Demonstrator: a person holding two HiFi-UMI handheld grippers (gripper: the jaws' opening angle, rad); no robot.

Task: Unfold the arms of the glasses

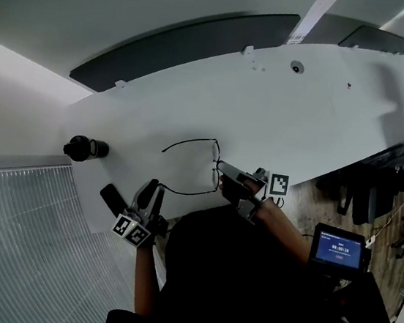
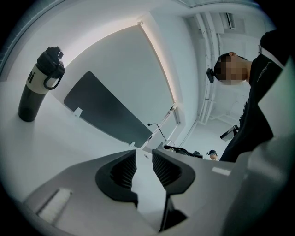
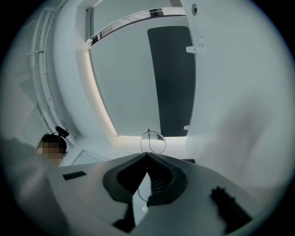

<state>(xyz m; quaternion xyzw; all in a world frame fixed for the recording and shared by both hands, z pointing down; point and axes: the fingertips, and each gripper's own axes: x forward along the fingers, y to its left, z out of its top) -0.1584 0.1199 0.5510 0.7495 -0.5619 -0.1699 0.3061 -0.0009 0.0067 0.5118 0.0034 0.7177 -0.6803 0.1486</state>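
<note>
The thin black wire glasses lie on the white table, both arms swung out and reaching left. My right gripper is shut on the frame at the lenses. In the right gripper view its jaws meet at the tip, and one lens rim of the glasses sticks out past them. My left gripper stands open just left of the nearer arm's end, with nothing between its jaws. In the left gripper view the glasses show beyond the right jaw, apart from it.
A black bottle with a pale band stands at the table's left, upright in the left gripper view. A flat black object lies beside the left gripper. A dark panel lines the far edge. A small screen sits off the table's right.
</note>
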